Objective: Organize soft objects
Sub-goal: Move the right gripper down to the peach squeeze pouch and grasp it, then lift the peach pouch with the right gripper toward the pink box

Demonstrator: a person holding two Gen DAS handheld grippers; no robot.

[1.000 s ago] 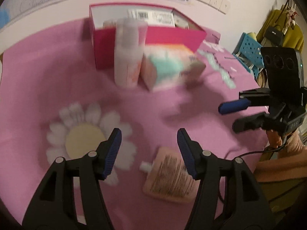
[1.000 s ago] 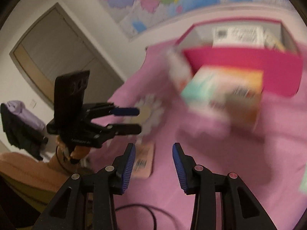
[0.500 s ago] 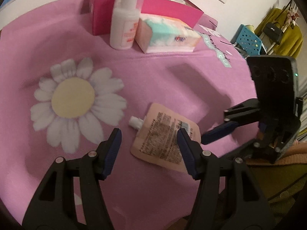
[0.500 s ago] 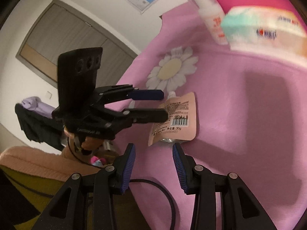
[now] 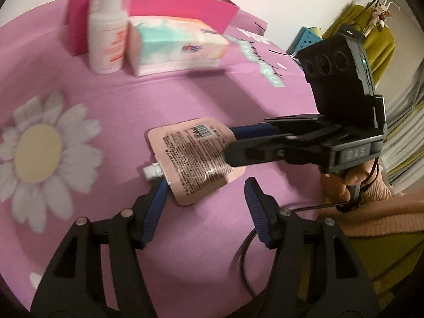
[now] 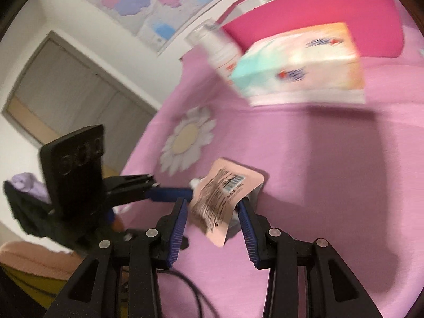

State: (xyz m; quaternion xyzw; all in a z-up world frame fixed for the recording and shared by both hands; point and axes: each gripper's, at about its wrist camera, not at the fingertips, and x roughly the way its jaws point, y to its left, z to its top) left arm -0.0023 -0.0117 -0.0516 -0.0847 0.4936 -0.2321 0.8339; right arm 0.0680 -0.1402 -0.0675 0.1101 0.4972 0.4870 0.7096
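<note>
On the pink cloth (image 5: 111, 100) of the desk, near its front edge, a flat peach pouch (image 5: 193, 159) lies with its white spout (image 5: 152, 171) toward the daisy print (image 5: 39, 145). Left gripper (image 5: 204, 206) hovers at the pouch's near edge, jaws about half open, one finger by the spout, nothing pinched. Right gripper (image 6: 212, 220) comes in from the side; its jaws are narrower and straddle the pouch's barcode end, which looks lifted off the cloth in the right wrist view. Whether the pads actually press it cannot be told through the blur. Further back stand a white bottle (image 5: 107, 39) and a tissue pack (image 5: 175, 45), just in front of a magenta box (image 5: 180, 8). Judgement: step in hand is the pickup of the pouch, early in the task, since all three items are still outside the box. Next move calls for closing firmly on the pouch's edge; the film is thin and slippery, so a shallow bite may slide off.
</note>
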